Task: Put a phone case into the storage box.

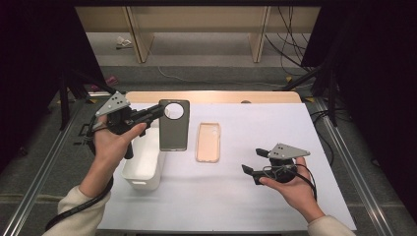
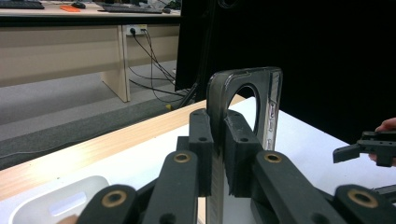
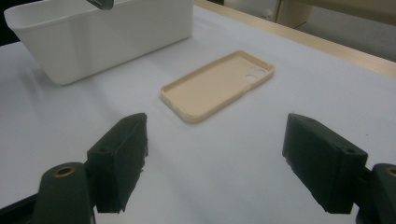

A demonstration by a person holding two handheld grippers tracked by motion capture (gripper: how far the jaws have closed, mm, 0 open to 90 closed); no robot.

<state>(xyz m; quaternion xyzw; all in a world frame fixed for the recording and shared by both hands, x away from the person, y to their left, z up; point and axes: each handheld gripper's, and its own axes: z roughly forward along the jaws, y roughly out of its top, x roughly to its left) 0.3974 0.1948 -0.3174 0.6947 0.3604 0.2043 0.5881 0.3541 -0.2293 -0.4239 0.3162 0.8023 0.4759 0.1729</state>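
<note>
Your left claw (image 1: 156,111) is clamped on the edge of the dark grey phone case with a round camera cutout (image 1: 174,125), holding it lifted off the white-covered desk (image 1: 236,196), just beside the white rectangular plastic bin (image 1: 143,169). In the left gripper view the case (image 2: 247,109) stands on edge between the pads. Your right claw (image 1: 253,163) hangs with its jaws wide apart, holding nothing, near the beige phone case lying face up (image 3: 218,85). You look to be mid-carry: next, swing the grey case over the bin's opening and release. The beige case remains for collecting.
</note>
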